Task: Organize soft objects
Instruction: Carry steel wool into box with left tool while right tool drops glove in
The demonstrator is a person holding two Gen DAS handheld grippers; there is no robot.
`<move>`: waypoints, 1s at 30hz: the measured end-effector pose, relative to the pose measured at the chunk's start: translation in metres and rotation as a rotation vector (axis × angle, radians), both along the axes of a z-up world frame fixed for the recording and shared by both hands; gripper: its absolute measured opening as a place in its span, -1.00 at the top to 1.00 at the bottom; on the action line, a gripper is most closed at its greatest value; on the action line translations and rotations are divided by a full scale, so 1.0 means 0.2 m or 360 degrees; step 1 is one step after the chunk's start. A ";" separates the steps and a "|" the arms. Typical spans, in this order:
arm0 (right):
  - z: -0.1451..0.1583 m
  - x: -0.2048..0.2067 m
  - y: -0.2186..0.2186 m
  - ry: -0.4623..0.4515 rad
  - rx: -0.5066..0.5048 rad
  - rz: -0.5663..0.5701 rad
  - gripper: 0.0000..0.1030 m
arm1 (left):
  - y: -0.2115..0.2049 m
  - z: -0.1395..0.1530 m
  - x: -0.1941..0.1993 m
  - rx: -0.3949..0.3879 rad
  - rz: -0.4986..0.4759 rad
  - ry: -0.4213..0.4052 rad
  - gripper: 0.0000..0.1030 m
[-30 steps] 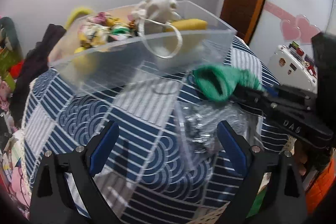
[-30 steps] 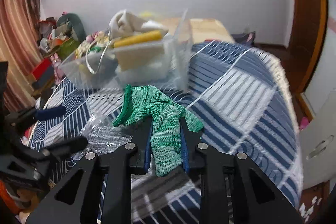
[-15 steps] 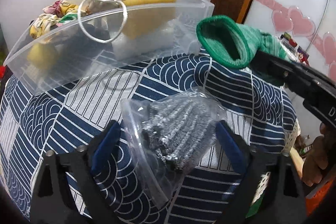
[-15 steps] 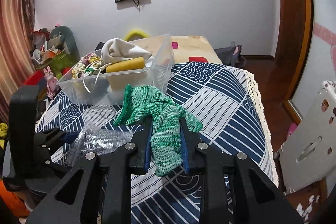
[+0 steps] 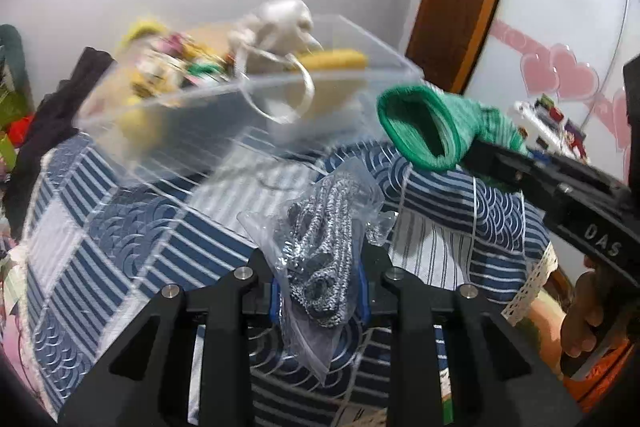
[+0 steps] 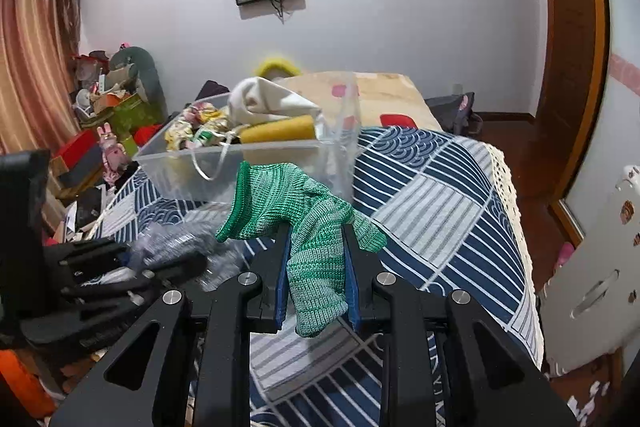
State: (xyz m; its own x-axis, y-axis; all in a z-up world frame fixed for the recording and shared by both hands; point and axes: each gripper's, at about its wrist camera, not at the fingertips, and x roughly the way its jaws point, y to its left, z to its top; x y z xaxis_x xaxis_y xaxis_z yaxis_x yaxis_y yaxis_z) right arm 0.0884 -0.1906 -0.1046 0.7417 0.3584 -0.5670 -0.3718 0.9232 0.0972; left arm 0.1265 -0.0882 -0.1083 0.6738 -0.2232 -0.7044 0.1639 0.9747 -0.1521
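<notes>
Left wrist view, left to right. A clear plastic storage bin [image 5: 256,107] stands on the blue-and-white patterned tablecloth [image 5: 120,239], at the far left of the table. It holds mixed soft items: floral fabric pieces [image 5: 168,67], a cream drawstring pouch [image 5: 284,23] with its cord looped over the near wall, and a yellow sponge [image 5: 332,59]. The bin is blurred in this view.

At centre, the left gripper [image 5: 318,291] is closed on a clear plastic bag of grey knitted material [image 5: 320,247]. The bag sits between the blue-padded fingers, pinched near its lower part; the upper part stands up and forward past the fingertips, and a clear corner hangs below the jaws. Whether the bag touches the cloth cannot be told.

To the right, the right gripper [image 5: 476,155] enters from the right edge, carrying a green knitted glove [image 5: 424,131] with its open cuff facing the camera. The glove is held above the table, just beside the bin's right corner and above the bag.

Right wrist view, left to right. The left gripper [image 6: 132,267] with the bag [image 6: 176,243] appears at the left, blurred. The bin [image 6: 240,163] lies beyond. At centre, the right gripper [image 6: 316,279] is clamped on the glove [image 6: 304,219]: the finger portion is pressed between the pads and one tip hangs below them, while the cuff flops up and to the left over the left fingertip.
</notes>
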 end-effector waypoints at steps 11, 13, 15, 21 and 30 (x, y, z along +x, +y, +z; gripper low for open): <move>0.17 0.06 0.12 -0.0177 0.0017 0.0043 0.59 | 0.22 0.28 -0.08 -0.0017 0.0143 -0.0225 0.46; 0.21 0.09 0.14 -0.0216 0.0018 0.0054 0.59 | 0.24 0.32 -0.07 -0.0010 0.0166 -0.0257 0.45; 0.24 0.10 0.18 -0.0256 0.0011 0.0068 0.59 | 0.28 0.36 -0.04 -0.0018 0.0199 -0.0305 0.45; 0.29 0.17 0.26 -0.0338 -0.0006 0.0108 0.59 | 0.34 0.44 0.10 -0.0006 0.0274 -0.0363 0.45; 0.21 0.37 0.39 -0.0268 -0.0036 0.0082 0.58 | 0.39 0.41 0.37 -0.0066 0.0327 -0.0282 0.45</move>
State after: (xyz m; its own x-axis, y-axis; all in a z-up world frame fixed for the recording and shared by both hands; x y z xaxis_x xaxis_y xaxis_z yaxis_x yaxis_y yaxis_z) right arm 0.1621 -0.1134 -0.0626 0.8077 0.3872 -0.4446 -0.4282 0.9037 0.0091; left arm 0.2014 -0.0106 -0.0271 0.8199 -0.0951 -0.5645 -0.0093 0.9838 -0.1792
